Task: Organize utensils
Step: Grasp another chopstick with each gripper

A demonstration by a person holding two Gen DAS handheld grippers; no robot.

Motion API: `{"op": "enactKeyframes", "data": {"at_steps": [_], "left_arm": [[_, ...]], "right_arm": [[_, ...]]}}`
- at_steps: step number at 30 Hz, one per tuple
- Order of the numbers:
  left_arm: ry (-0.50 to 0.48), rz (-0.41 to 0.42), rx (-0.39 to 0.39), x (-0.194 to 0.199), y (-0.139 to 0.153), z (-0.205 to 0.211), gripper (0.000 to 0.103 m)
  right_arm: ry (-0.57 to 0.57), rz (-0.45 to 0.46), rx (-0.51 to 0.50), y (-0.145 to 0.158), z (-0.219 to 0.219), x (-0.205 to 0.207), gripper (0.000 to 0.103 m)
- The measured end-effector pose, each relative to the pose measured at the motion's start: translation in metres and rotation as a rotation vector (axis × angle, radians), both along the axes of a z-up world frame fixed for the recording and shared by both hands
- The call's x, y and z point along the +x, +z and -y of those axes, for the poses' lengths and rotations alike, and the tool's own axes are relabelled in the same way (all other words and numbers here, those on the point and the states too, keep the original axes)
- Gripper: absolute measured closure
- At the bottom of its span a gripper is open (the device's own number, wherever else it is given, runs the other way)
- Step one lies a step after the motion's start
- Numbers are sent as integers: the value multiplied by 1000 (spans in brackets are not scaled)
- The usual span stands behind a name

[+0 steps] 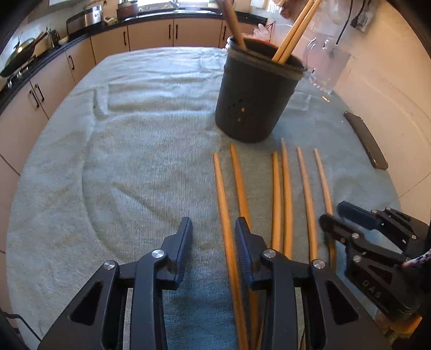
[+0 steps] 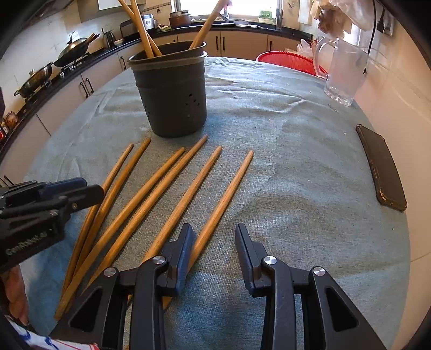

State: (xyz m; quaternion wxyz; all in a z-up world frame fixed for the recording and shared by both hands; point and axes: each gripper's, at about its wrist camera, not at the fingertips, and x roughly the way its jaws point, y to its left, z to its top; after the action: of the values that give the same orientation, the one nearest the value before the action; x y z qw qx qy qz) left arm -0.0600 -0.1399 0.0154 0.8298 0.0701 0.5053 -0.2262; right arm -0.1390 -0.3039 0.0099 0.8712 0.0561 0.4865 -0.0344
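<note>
A home kitchen; beige base cabinets (image 1: pixel 150 35) with dark handles run under a black countertop (image 2: pixel 242 27); a wok (image 2: pixel 71 48) and a lidded pan (image 2: pixel 35 78) sit on a gas stove; a pot (image 2: pixel 179 18) stands near a bright window (image 2: pixel 253 6); a towel-covered table (image 2: pixel 296 161) fills the foreground.
</note>
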Motion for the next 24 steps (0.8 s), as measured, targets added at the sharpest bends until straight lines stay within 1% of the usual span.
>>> {"op": "enactKeyframes", "data": {"at_steps": [2,3,4,5,6,7,8,10,12,16,18,22,24], "left_arm": [[-2,19,26,-2,0,1,78],[-5,22,37,-3,0,2,78],[-3,23,53,-3,0,3,81],[1,24,70,-2,0,4,89],[7,27,94,-1,0,5,94],[11,15,97,1,0,3,94],[13,1,87,2,0,2,94],[30,-41,66,6,1,-9,95],[47,-55,68,6,2,-19,95],[51,-110,31,4,2,-41,95],[48,-135,19,5,2,-47,95],[43,-198,11,12,2,-52,95],[38,-219,18,16,2,-50,95]], "right_arm": [[0,0,4,0,1,-1,68],[1,0,5,0,2,-1,68],[2,-1,5,0,1,-1,68],[5,-4,6,0,1,-1,69],[3,-10,4,0,2,-1,76],[3,-19,-2,1,4,-1,84],[5,-30,6,1,8,-1,87],[8,-57,49,1,21,-4,91],[-2,-85,79,1,35,-11,93],[-6,-141,89,1,57,-24,94],[-13,-173,78,1,64,-26,94],[-23,-239,59,2,73,-19,93],[-14,-269,27,2,72,-9,93]]}}
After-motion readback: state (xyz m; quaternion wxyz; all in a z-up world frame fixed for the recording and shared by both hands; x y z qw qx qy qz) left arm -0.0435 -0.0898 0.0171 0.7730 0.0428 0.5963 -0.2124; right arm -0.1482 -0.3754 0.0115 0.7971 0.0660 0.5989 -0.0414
